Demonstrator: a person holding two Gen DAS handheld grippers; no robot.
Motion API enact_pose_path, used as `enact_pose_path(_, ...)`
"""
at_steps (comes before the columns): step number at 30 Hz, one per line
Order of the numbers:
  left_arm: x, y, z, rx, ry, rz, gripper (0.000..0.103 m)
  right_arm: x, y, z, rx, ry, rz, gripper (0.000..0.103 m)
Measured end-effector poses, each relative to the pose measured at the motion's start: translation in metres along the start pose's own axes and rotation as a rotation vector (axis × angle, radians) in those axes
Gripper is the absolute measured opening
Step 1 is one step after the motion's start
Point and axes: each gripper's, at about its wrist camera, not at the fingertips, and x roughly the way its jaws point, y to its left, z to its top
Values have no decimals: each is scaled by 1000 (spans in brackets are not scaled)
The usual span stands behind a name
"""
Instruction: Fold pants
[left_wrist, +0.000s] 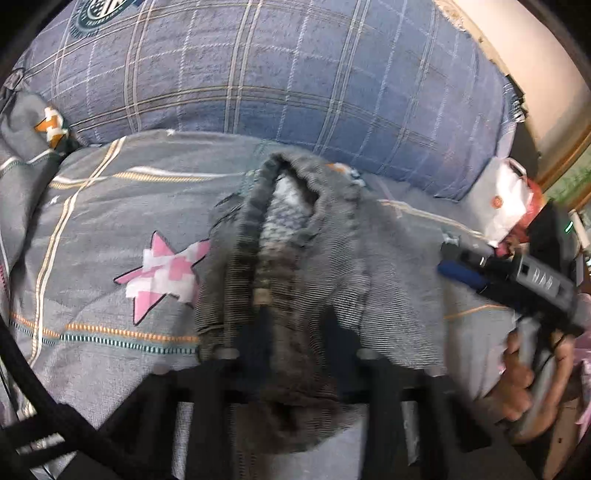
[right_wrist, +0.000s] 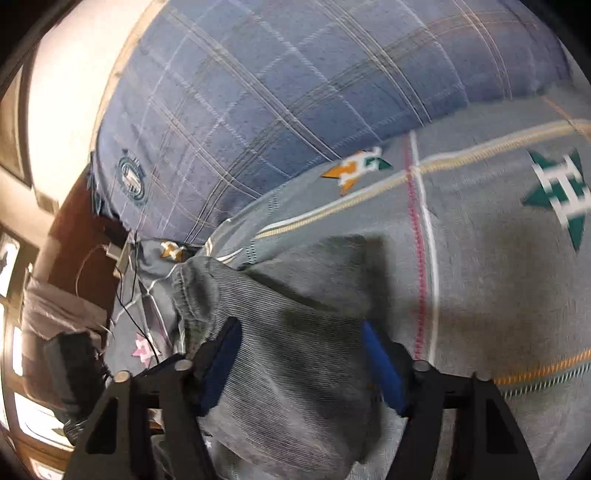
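The grey corduroy pants (left_wrist: 295, 258) lie bunched on the star-print bed sheet (left_wrist: 92, 229), with the elastic waistband and pale lining showing. My left gripper (left_wrist: 299, 321) has its dark fingers wide apart with the pants fabric heaped between and over them. In the right wrist view the pants (right_wrist: 295, 332) fill the space between the blue pads (right_wrist: 221, 362) of my right gripper (right_wrist: 299, 354), which stands wide open astride the cloth. The right gripper (left_wrist: 461, 273) also shows at the right of the left wrist view, held by a hand (left_wrist: 524, 376).
A blue plaid pillow (left_wrist: 277, 74) lies across the back of the bed. A white plastic bag (left_wrist: 506, 199) sits at the right edge of the bed. Cables and a charger (right_wrist: 118, 254) lie off the bed's left side, near a wooden surface.
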Motion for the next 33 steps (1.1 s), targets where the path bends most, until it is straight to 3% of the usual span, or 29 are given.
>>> enact_pose_path(1,-2,4,-3,-7,-1,-12,21,1,6,4,-24,-2,-33,60)
enact_pose_path(3,-9,16,-9,-39,-2,-52,16,16,24,13,-85,31,-97,39)
enact_pose_path(5,-16,27,-15,-61,-5,-89,15,32,35,15,-107,59,-98,34)
enact_pose_path(11,-7,26,-13,-62,13,-86,17,80,40,-1,-183,96,-192,34)
enact_pose_path(14,-16,23,-12,-57,-14,-106,19,61,44,1,-182,56,-141,37)
enact_pose_path(18,-41,21,-10,-41,-119,-140,36,30,43,2,-131,-15,-30,37)
enact_pose_path(20,-50,22,-6,-57,-159,-199,38,26,41,0,-116,-25,-30,37)
enact_pose_path(22,-45,22,4,-80,-142,-222,38,27,36,-2,-85,-8,-15,37)
enact_pose_path(29,6,23,39,-113,-18,-125,37,34,33,-3,-62,30,14,40)
enact_pose_path(31,9,25,33,-114,-30,-107,26,35,28,-4,-42,34,13,51)
enact_pose_path(32,9,25,30,-105,-44,-88,12,36,26,-4,-31,35,16,57)
enact_pose_path(33,9,27,28,-100,-44,-90,7,36,25,-3,-24,33,18,58)
